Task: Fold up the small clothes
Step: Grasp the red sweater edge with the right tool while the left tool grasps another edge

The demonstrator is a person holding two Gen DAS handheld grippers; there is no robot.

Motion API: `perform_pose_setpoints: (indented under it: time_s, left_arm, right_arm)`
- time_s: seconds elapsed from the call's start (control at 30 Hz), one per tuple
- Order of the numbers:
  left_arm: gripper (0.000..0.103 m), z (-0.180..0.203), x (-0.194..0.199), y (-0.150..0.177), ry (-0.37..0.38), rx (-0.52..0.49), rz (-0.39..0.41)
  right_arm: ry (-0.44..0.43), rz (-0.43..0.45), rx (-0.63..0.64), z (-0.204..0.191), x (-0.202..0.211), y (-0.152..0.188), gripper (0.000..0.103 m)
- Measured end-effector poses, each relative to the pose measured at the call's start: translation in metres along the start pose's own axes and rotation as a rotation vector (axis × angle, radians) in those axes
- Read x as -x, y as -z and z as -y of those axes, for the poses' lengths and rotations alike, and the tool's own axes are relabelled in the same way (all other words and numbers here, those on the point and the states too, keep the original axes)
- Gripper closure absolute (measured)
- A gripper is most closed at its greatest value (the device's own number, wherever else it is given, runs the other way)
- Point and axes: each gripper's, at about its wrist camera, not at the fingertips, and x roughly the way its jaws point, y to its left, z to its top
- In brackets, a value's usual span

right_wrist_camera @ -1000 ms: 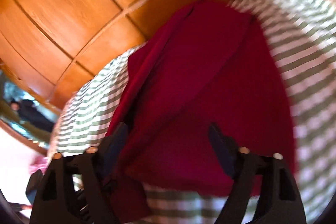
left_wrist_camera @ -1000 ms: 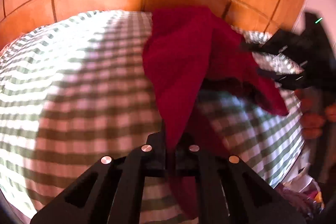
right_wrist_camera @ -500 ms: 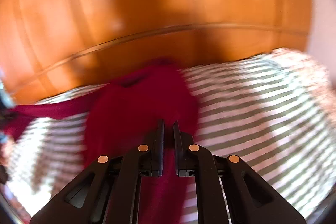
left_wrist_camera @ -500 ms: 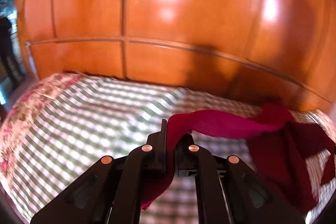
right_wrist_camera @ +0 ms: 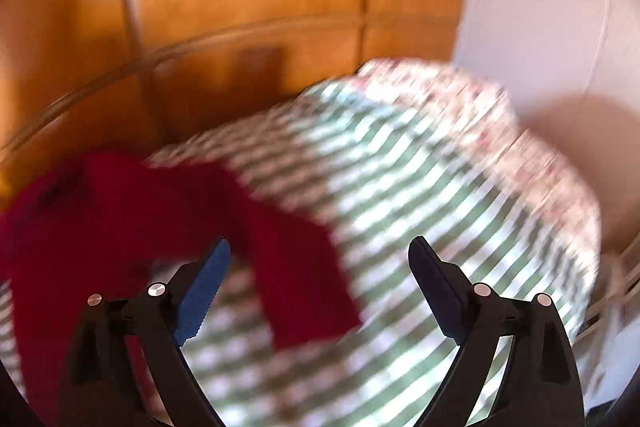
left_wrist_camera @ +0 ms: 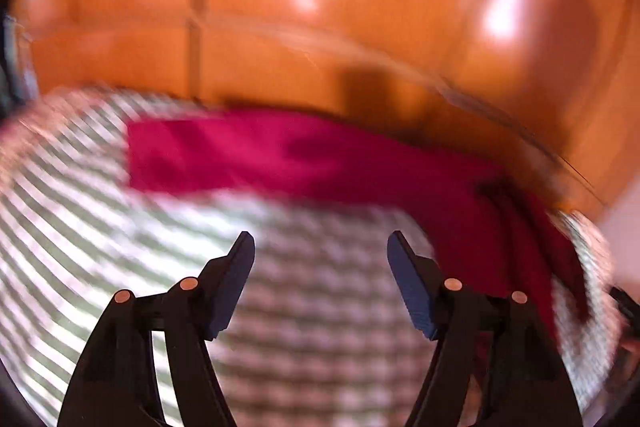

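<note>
Red knit garment [left_wrist_camera: 304,155] is seen spread on the green-and-white checked cloth [left_wrist_camera: 120,227] that covers the table, with no part of it held by either claw. Nearest in the left wrist view, the left gripper [left_wrist_camera: 321,247] is shown released, its blue-padded fingers [left_wrist_camera: 236,283] parted wide over bare checked cloth, nothing between them. In the right wrist view the right gripper [right_wrist_camera: 319,253] is likewise shown released and empty, its fingers [right_wrist_camera: 204,287] spread apart; one red strip of the garment [right_wrist_camera: 296,267] is seen beyond and between them, lying on the cloth.

Farther out, the garment is laid as a long band running left to right across the far part of the table, with a further strip turned toward the near right side. Whether it is a sleeve or a leg cannot be told, since both views are blurred. A flowered border [right_wrist_camera: 480,131] is seen at the right edge of the cloth. Farthest, orange-brown wooden panelling [left_wrist_camera: 360,27] and a pale wall [right_wrist_camera: 540,7] are shown.

Judged from this, only the spreading-out is done; no fold is visible, so all of the folding is taken to be left.
</note>
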Motion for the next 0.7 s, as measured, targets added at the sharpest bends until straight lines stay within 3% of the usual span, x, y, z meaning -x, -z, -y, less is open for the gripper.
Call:
perform_pose_setpoints:
  time_s: [0.07,0.2,0.33,0.37,0.43,0.47,0.5,0.57,0.6,0.7]
  left_arm:
    - [0.037,0.016,-0.014,0.028,0.127,-0.001,-0.089]
    - [0.039,0.055,-0.045,0.068,0.289,-0.037,-0.230]
    - [0.039,0.080,-0.065,0.087,0.381,0.021,-0.303]
    - [0.040,0.086,-0.070,0.092,0.395,0.034,-0.319]
    - [0.056,0.096,-0.075,0.097,0.387,0.029,-0.319]
    - [0.083,0.100,-0.078,0.099,0.392,0.022,-0.328]
    - [0.099,0.103,-0.081,0.101,0.385,0.016,-0.349]
    - [0.100,0.101,-0.073,0.101,0.372,0.015,-0.313]
    - [0.100,0.100,-0.062,0.099,0.371,0.007,-0.290]
    - [0.100,0.088,-0.024,0.090,0.368,-0.029,-0.207]
  right_arm:
    - [-0.153,-0.084,0.000,-0.009,0.007,0.032,0.013]
    - [-0.419,-0.254,0.056,-0.042,0.023,0.099,0.015]
    - [-0.564,-0.354,0.079,-0.073,0.033,0.146,0.032]
    - [-0.585,-0.363,0.079,-0.078,0.034,0.152,0.033]
    - [-0.595,-0.353,0.099,-0.093,0.036,0.164,0.036]
    - [-0.596,-0.348,0.102,-0.097,0.035,0.166,0.043]
    - [-0.598,-0.342,0.110,-0.103,0.034,0.168,0.059]
    - [-0.576,-0.333,0.151,-0.113,0.038,0.170,0.086]
    - [-0.566,-0.328,0.166,-0.114,0.038,0.168,0.094]
    - [-0.557,-0.270,0.217,-0.112,0.057,0.152,0.094]
